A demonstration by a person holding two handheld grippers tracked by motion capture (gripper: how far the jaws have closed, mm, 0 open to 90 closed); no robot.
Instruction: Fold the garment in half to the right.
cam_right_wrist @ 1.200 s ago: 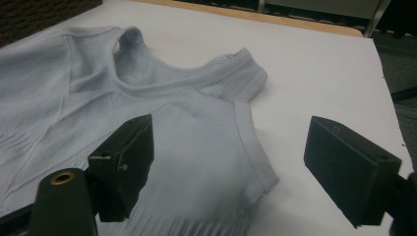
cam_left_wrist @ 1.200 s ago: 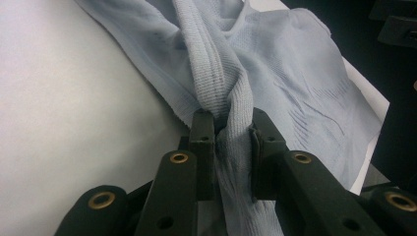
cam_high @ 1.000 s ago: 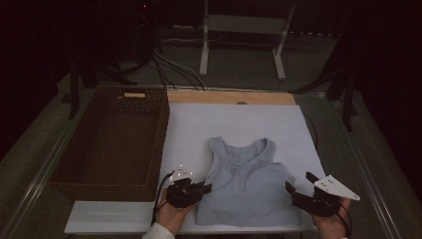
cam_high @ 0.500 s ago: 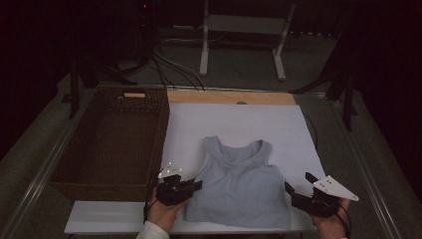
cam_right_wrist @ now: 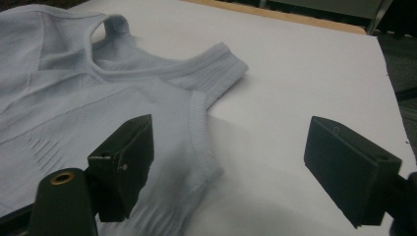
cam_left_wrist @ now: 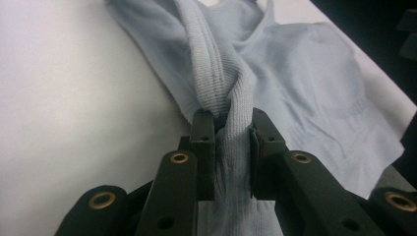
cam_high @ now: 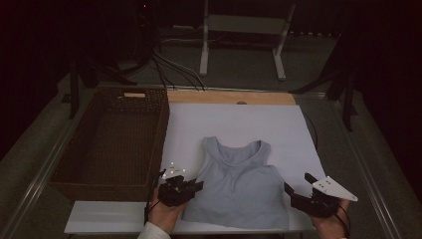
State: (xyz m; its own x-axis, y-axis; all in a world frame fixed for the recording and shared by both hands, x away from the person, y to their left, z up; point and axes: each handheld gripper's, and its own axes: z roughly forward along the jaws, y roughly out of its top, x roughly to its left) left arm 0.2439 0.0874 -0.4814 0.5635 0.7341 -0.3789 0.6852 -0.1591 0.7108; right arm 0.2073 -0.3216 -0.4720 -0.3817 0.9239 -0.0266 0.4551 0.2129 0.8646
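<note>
In the high view, a pale blue tank top (cam_high: 239,186) lies flat on a white sheet (cam_high: 278,129) covering the tabletop, its neck pointing away from the person. A dark wicker basket (cam_high: 64,174) sits just left of the sheet. The left gripper (cam_high: 191,188) meets the garment's left edge, and the right gripper (cam_high: 294,186) rests near its lower right corner. In the left gripper view, the jaws are pinched narrow on a bunched, ribbed fold of the tank top (cam_left_wrist: 305,73), which spreads away over the white sheet (cam_left_wrist: 74,98). In the right gripper view, the jaws stand wide apart and hold nothing; the tank top's (cam_right_wrist: 98,98) ribbed armhole edge lies between them on the white sheet (cam_right_wrist: 295,64).
</note>
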